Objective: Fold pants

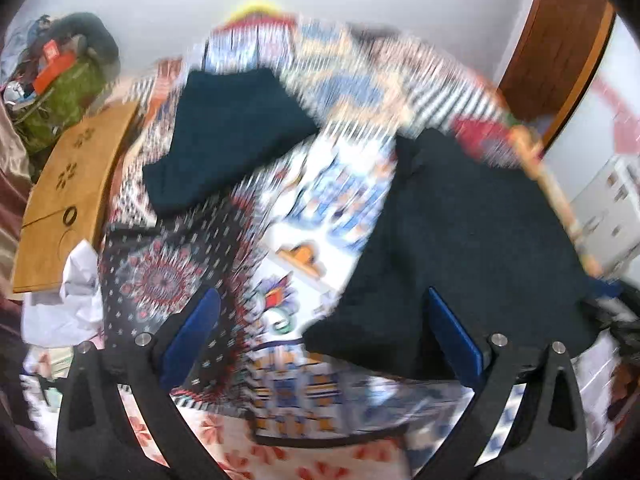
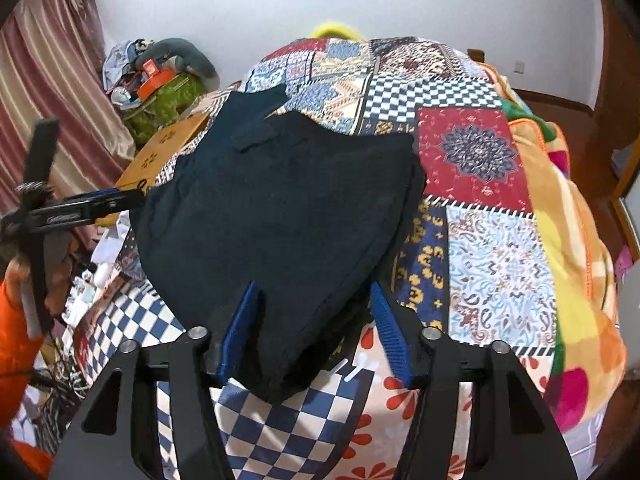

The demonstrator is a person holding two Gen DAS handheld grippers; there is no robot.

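Observation:
Dark navy pants (image 2: 280, 208) lie folded on a patchwork bedspread (image 2: 472, 152). In the right wrist view my right gripper (image 2: 314, 308) is open, its blue fingers (image 2: 240, 328) straddling the near edge of the pants without gripping. My left gripper shows at the far left of that view (image 2: 96, 204), beside the pants' left edge. In the blurred left wrist view the left gripper (image 1: 320, 320) is open and empty above the bedspread (image 1: 180, 272); the pants show as two dark patches, one right (image 1: 460, 248) and one far (image 1: 232, 132).
A wooden board (image 2: 160, 152) and a pile of clutter with a green bag (image 2: 168, 96) stand left of the bed. A curtain (image 2: 48, 80) hangs at far left. A bright fleece blanket (image 2: 568, 240) lies along the bed's right side. A wooden door (image 1: 560, 48) shows right.

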